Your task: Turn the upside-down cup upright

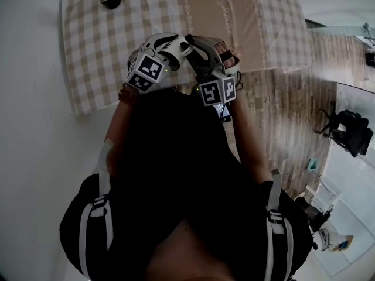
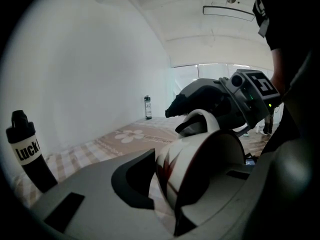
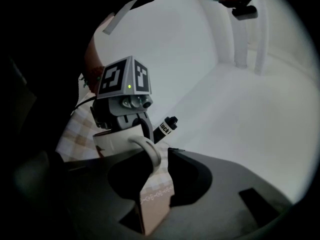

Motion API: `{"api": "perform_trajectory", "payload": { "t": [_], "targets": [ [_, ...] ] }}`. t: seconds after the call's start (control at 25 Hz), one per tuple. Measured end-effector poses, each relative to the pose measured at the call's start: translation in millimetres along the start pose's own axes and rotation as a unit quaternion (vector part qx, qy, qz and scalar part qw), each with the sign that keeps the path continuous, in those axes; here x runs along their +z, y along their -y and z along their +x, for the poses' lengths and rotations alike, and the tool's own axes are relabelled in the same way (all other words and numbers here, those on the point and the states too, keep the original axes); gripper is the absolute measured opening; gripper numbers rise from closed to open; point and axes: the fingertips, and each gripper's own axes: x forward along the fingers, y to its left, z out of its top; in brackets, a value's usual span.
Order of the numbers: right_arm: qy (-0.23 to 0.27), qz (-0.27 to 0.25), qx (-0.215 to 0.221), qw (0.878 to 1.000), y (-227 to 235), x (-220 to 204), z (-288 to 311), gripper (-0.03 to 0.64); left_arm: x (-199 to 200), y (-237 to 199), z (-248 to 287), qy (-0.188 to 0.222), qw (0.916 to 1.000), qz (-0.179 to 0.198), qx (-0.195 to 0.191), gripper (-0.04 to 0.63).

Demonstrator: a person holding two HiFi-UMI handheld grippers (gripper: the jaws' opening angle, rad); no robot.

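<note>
Right now my left gripper (image 2: 165, 184) has its fingers (image 2: 131, 179) pinching the white ceramic cup (image 2: 200, 159) with red markings. The cup is tipped on its side, its mouth facing sideways and its curved white handle (image 3: 147, 151) on top. My right gripper (image 3: 155, 184) meets it from the other side. Its 2 fingers (image 3: 187, 176) are spread with the handle standing loose between them. Both grippers hold close together over the near edge of the beige-and-white checked cloth (image 1: 117, 34). At that cloth's far left corner stands 1 black bottle (image 2: 27, 154) with a white label.
</note>
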Motion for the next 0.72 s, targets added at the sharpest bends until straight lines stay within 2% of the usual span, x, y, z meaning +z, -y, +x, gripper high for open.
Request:
{"api": "perform_trajectory", "payload": {
  "t": [0.24,0.56,0.72],
  "targets": [
    [-0.017,-0.009,-0.011,1.0,1.7,-3.8,3.9,0.089,3.8,-7.3,0.7,0.008,0.9997,0.014,0.017,0.048],
    [0.017,-0.046,-0.036,0.998,5.1,8.6,0.3,0.089,15.1,-15.3,-10.7,0.034,0.9992,0.002,0.022,0.061],
    [0.016,-0.064,-0.064,0.996,12.1,9.5,1.2,0.135,14.3,-17.7,-9.5,0.033,0.9988,0.001,0.036,0.06]
  ]
}}
